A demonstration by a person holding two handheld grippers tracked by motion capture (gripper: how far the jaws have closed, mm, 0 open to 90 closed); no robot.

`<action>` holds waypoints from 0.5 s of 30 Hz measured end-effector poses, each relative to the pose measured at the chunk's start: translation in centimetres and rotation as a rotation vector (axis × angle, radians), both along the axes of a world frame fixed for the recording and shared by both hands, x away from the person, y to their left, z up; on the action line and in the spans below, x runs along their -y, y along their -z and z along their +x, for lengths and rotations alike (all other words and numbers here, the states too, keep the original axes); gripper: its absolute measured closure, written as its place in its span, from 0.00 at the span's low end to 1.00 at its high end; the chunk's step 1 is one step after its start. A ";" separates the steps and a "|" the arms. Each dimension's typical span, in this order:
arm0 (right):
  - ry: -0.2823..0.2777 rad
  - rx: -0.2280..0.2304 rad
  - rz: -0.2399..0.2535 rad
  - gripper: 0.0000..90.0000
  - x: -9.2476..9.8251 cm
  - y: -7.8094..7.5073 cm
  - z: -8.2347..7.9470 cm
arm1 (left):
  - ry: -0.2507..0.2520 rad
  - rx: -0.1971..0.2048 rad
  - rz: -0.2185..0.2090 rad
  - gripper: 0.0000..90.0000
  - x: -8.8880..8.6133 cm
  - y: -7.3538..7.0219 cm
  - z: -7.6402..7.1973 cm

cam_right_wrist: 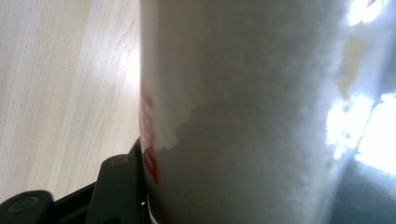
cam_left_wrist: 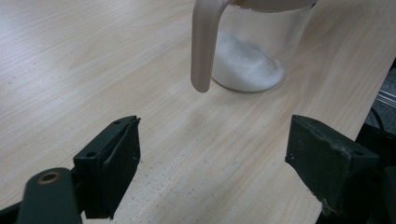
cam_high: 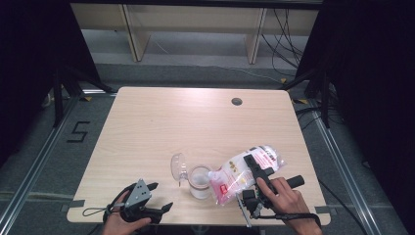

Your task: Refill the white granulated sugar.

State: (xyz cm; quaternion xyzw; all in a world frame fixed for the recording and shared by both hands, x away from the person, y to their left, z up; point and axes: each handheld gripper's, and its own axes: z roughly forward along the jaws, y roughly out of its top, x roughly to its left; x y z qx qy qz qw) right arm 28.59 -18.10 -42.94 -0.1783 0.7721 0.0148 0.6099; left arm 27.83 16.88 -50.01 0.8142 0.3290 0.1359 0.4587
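A clear plastic bag of white grains (cam_high: 240,172) with red print hangs tilted over the table, its lower corner at the rim of a clear jar (cam_high: 199,182). My right gripper (cam_high: 253,164) is shut on the bag's upper half; in the right gripper view the bag (cam_right_wrist: 243,112) presses against one black finger (cam_right_wrist: 116,186). The jar (cam_left_wrist: 254,51) holds a low heap of white grains (cam_left_wrist: 247,70) and has a pale handle (cam_left_wrist: 204,46). Its hinged lid (cam_high: 177,165) stands open to the left. My left gripper (cam_high: 161,197) rests open near the front left edge, short of the jar (cam_left_wrist: 212,154).
The light wooden table (cam_high: 195,122) has a round cable hole (cam_high: 237,101) at the back right. Black curtains and frame legs flank both sides. A wooden shelf unit (cam_high: 195,19) stands on the floor behind. The table's front edge runs just below both hands.
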 end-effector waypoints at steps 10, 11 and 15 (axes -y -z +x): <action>0.026 -0.020 0.023 0.52 -0.7 -0.3 0.0 | 0.004 -0.003 -0.003 0.19 0.0 0.0 0.0; -0.017 0.002 -0.007 0.52 -0.8 -0.6 0.4 | -0.003 0.003 -0.005 0.19 0.1 0.0 0.0; 0.000 -0.002 0.018 0.52 -0.3 -0.4 0.5 | -0.002 0.003 -0.003 0.19 0.0 0.0 0.0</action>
